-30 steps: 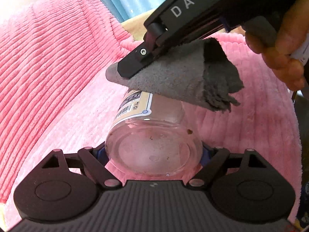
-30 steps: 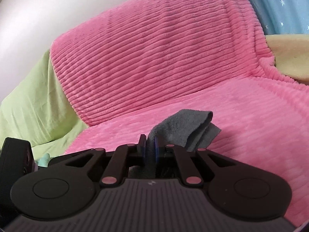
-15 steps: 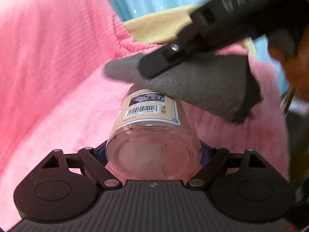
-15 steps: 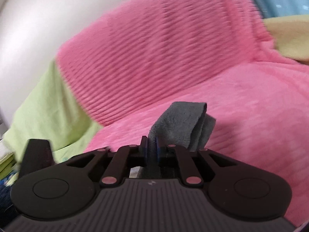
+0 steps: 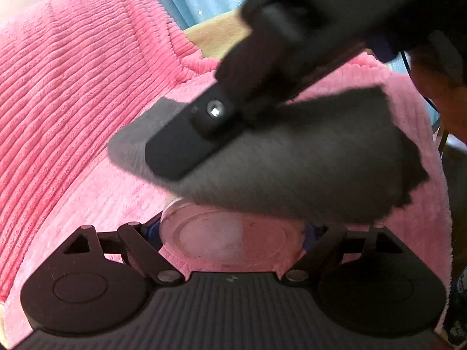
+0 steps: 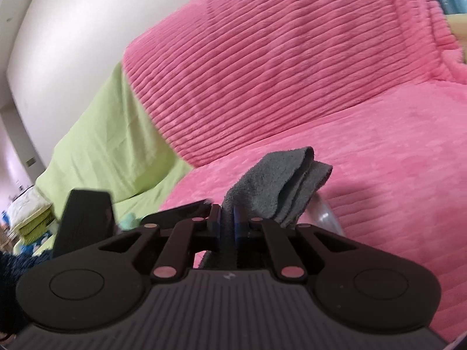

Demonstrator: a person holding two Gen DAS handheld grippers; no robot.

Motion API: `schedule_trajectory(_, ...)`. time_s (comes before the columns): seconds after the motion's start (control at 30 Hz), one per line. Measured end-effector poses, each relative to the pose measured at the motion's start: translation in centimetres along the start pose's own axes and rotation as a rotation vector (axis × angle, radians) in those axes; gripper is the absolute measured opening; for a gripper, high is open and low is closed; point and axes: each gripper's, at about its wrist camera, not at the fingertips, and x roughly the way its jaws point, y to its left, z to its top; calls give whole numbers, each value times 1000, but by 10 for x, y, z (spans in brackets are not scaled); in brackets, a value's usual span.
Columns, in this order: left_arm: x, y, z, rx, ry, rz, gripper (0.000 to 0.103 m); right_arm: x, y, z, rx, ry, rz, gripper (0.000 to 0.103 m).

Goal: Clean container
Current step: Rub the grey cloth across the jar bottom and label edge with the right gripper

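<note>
Hiding most of the clear jar [image 5: 230, 239] is a grey cloth [image 5: 306, 169], so only the jar's round bottom shows in the left wrist view. The left gripper [image 5: 232, 233] has its two fingers squeezed against the jar's sides, at 9 and 3 o'clock of that bottom. The cloth hangs from the right gripper [image 5: 181, 148], which comes in blurry from 1 o'clock and is cut off at the top edge. A bit of a hand [image 5: 437, 99] shows at 3 o'clock, also blurry.

The right wrist view shows the same cloth [image 6: 280, 186] from behind, pinched tight between the right gripper's [image 6: 226, 224] fingers. Only a small shiny piece of the jar [image 6: 324, 213] peeks out under the cloth. This view alone shows a green sheet [image 6: 108, 145] at 9 o'clock, beside the pink blanket [image 6: 277, 67].
</note>
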Motion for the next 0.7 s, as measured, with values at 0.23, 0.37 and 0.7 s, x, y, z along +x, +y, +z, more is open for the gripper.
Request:
schedule_trajectory(0.23, -1, -2, 1, 2, -9, 3, 85, -8, -17, 4, 58, -100, -153, 4)
schedule_trajectory(0.37, -3, 8, 2, -71, -5, -52, 85, -11, -20, 5, 89, -104, -167, 4)
schedule_trajectory(0.7, -7, 6, 4, -17, -28, -8, 85, -26, -21, 4, 133, -82, -174, 7)
